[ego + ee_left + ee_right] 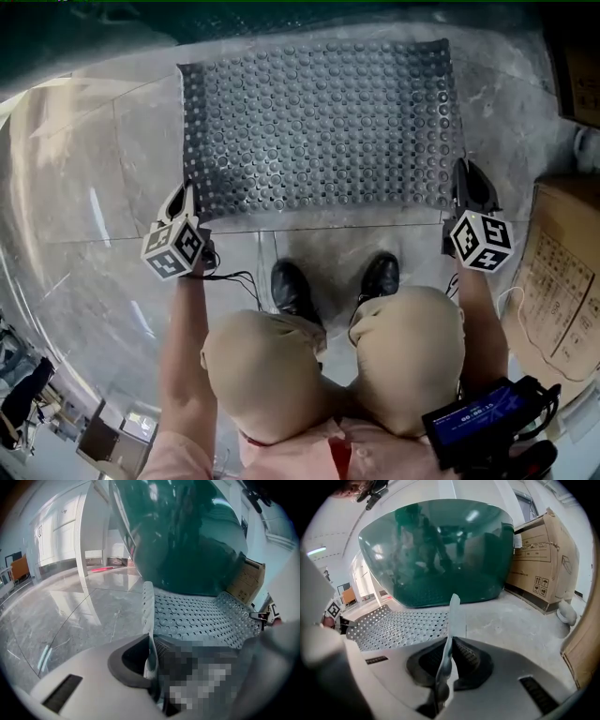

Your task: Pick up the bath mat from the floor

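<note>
A grey perforated bath mat (319,127) with round bumps hangs stretched between my two grippers above the pale floor. My left gripper (190,199) is shut on its near left corner, and in the left gripper view the mat (197,616) has its edge pinched upright between the jaws. My right gripper (463,187) is shut on the near right corner. In the right gripper view a thin strip of the mat (452,620) stands up from between the jaws, with the rest spreading left. The far edge lies toward the green tub (436,550).
A dark green tub (183,536) stands just beyond the mat. Cardboard boxes (562,281) stand at the right, one (543,550) beside the tub. The person's knees and black shoes (291,286) are directly below the mat's near edge. Glossy marble floor (84,187) spreads to the left.
</note>
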Demonstrator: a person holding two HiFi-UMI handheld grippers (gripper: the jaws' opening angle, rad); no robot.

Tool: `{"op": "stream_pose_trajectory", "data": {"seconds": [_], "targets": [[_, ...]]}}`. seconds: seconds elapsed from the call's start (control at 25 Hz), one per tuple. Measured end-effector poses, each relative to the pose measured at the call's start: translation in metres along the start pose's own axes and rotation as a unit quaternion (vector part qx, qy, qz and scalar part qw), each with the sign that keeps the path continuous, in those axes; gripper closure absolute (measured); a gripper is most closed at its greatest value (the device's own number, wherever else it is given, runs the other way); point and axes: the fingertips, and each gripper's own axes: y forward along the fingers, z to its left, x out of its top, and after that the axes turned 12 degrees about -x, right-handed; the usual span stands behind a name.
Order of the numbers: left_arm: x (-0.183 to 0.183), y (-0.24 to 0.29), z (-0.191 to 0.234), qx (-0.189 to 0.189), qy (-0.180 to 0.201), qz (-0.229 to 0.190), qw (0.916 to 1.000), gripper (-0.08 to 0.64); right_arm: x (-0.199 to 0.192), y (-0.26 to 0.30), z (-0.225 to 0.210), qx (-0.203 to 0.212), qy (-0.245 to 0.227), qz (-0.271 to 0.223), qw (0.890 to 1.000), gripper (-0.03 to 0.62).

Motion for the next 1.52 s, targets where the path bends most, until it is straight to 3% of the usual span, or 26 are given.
{"op": "stream_pose_trajectory", "data": {"seconds": [0.76,1.52], "targets": [[0.025,-0.009,-0.063,-0.049,0.001,-0.006,0.9988,0.525,0.024,-0.025,0.049,0.054,-0.027,-0.005,0.998,0.565],[0.067,-0.038,-0.11,-0.11,-0.01,-0.006,0.9939,0.526,0.072,-0.065,0.09,0.073,-0.018,0.0,0.997,0.565]]}}
